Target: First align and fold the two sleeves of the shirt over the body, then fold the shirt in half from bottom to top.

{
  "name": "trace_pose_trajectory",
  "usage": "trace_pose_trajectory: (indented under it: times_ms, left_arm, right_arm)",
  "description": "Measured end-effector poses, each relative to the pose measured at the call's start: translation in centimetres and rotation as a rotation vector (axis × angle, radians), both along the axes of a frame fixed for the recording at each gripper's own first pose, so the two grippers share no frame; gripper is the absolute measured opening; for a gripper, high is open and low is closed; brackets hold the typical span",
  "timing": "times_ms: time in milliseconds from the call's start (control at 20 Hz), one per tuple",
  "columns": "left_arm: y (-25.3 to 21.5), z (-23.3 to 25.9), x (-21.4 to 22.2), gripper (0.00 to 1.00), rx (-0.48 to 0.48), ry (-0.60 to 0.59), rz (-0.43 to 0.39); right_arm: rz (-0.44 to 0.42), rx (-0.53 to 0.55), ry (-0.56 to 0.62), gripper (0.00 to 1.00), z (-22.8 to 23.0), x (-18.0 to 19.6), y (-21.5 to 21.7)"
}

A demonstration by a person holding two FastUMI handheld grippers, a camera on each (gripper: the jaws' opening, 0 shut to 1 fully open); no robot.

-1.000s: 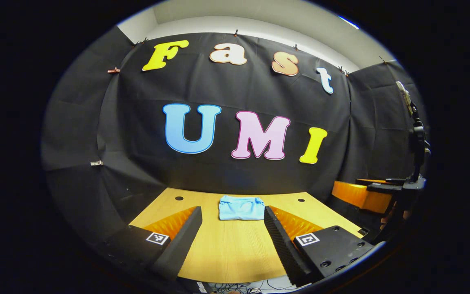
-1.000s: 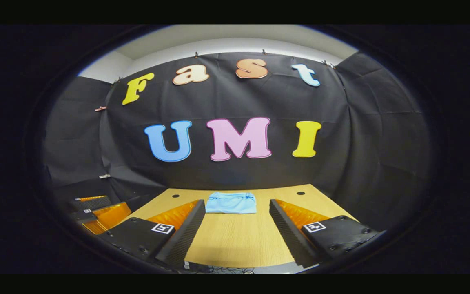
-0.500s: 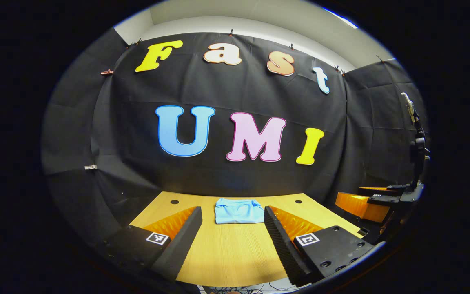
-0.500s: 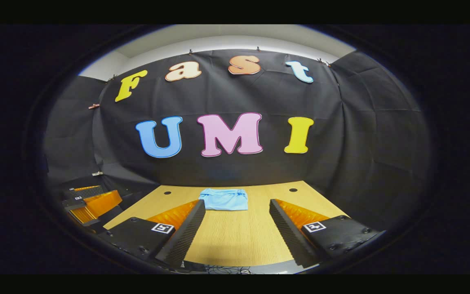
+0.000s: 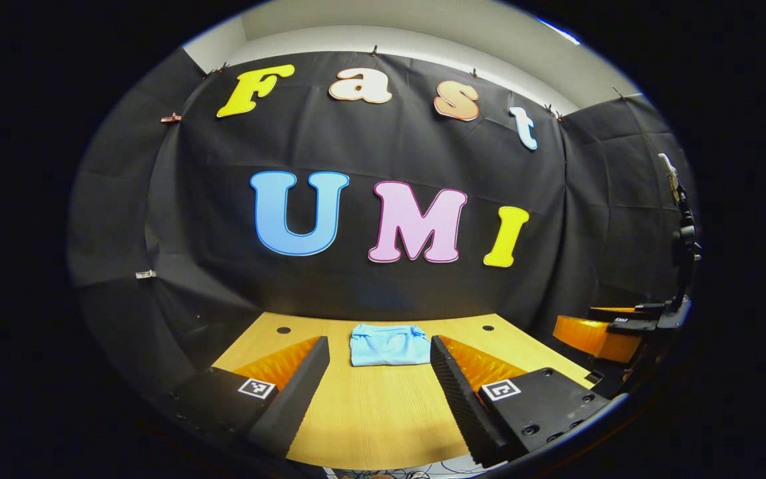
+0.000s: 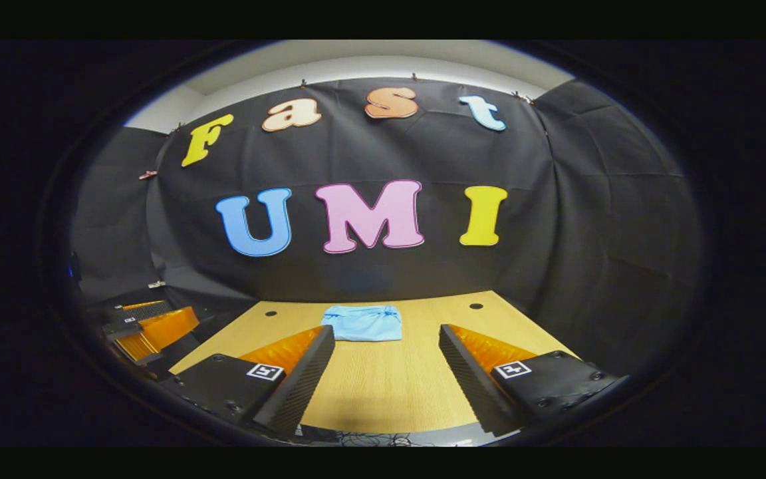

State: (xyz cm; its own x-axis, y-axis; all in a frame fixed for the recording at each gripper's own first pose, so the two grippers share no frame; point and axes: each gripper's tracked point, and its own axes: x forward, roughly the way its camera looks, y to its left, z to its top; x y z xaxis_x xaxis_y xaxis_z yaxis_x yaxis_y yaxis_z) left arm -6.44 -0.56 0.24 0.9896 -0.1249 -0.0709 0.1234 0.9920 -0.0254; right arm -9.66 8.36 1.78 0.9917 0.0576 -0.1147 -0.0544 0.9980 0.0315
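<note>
A light blue shirt [image 5: 388, 344] lies folded into a small rectangle near the far edge of the wooden table [image 5: 376, 412]; it is also in the right gripper view [image 6: 362, 322]. My left gripper [image 5: 379, 346] hovers open over the table's near part, well short of the shirt, with nothing between its fingers. My right gripper [image 6: 386, 332] is likewise open and held back from the shirt. At the right edge of the left gripper view the right gripper [image 5: 612, 329] appears again, and the left gripper [image 6: 150, 326] sits at the left of the right gripper view.
Two small round holes [image 5: 283, 330] [image 5: 487, 328] mark the table's far corners. Black cloth walls close in the back and both sides. Cables [image 6: 370, 439] hang below the table's near edge.
Both grippers have drawn back and away from the folded shirt, which looks smaller and farther now. The shirt itself has not moved.
</note>
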Motion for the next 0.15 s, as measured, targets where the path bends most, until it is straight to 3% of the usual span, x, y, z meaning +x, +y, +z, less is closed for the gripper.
trace_pose_trajectory:
  times_ms: [150]
  left_arm:
    - [0.32,-0.03,0.11,0.97,0.004,0.002,0.007]
  right_arm:
    - [0.002,0.004,0.002,0.99,-0.1,-0.03,0.13]
